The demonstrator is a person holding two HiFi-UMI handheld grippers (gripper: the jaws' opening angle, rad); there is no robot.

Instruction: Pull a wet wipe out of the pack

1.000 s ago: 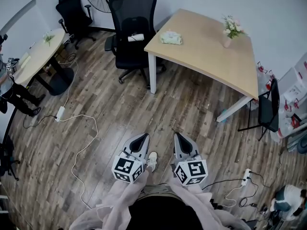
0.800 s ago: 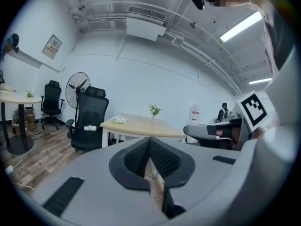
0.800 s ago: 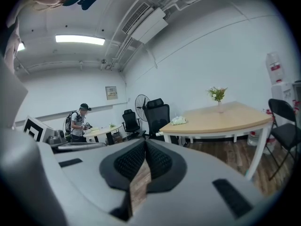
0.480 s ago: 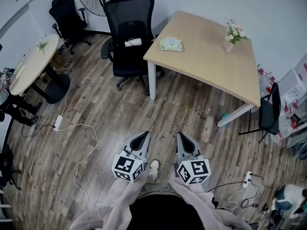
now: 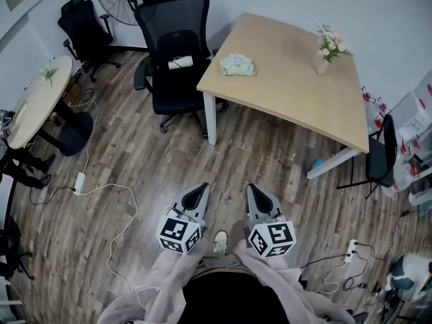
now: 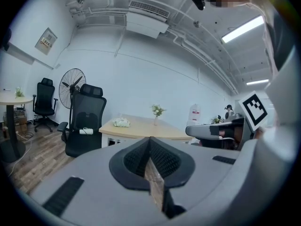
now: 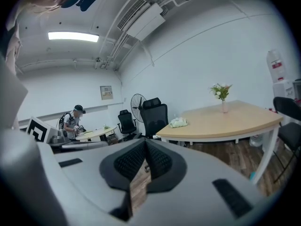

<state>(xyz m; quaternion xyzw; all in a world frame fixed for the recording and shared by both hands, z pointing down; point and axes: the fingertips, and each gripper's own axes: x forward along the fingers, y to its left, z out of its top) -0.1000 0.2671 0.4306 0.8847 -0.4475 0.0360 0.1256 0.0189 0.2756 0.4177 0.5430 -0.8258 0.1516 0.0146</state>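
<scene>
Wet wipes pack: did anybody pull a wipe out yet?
Not yet, nothing is done. The pack lies on the table, with nothing near it. The left tool and right tool are both shut and empty, over the floor, well short of the table. Left to do: reach the table, steady the pack, pull out a wipe.

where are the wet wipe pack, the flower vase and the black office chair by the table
pale green wet wipe pack (image 5: 237, 65): head view, middle of its top
small pink vase of flowers (image 5: 321, 61): head view, the vase body
black mesh office chair (image 5: 174, 25): head view, its backrest
</scene>
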